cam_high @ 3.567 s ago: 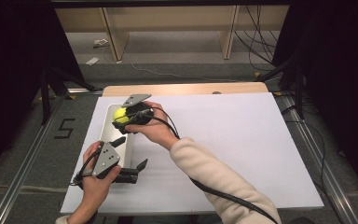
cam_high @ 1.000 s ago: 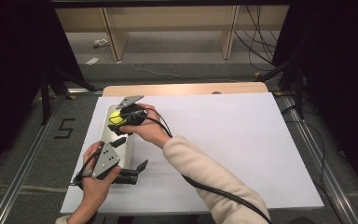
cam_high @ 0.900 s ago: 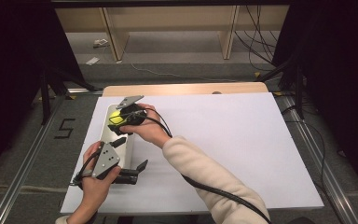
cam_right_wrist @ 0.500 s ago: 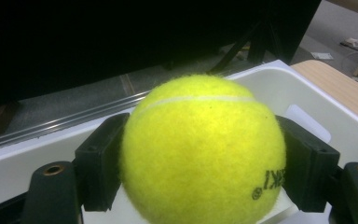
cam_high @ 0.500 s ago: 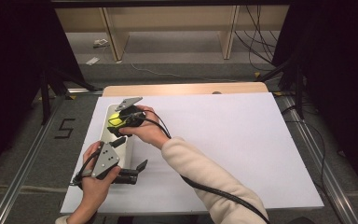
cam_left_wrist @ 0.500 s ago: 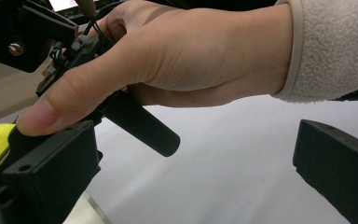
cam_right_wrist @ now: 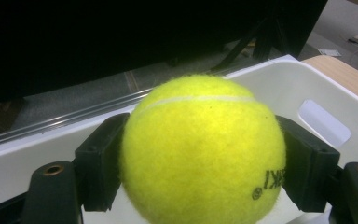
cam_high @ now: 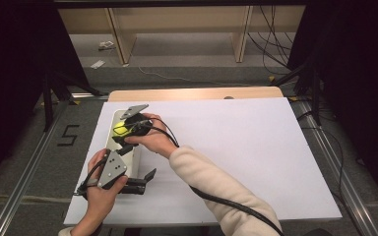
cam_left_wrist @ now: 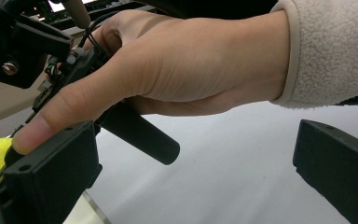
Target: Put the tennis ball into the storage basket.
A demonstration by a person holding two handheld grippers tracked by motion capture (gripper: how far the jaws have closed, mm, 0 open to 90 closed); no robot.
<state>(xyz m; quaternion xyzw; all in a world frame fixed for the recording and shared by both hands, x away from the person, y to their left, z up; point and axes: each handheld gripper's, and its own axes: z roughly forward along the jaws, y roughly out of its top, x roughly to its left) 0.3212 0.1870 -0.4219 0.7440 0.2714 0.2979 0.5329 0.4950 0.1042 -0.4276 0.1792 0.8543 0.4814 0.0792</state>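
The step in hand looks like placing: the right gripper (cam_high: 123,133) holds a yellow tennis ball (cam_right_wrist: 200,151) over the white bin (cam_high: 109,142) at the table's (cam_high: 256,147) nine o'clock side. The ball sits clamped between both jaws. Next, judging by this, the ball must be lowered and the jaws parted. The left gripper (cam_high: 142,179), at seven o'clock, rests with jaws wide apart, holding nothing.

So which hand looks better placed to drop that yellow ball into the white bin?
The right hand-held gripper: it already clamps the tennis ball over the white bin. The left hand-held gripper sits open nearby.
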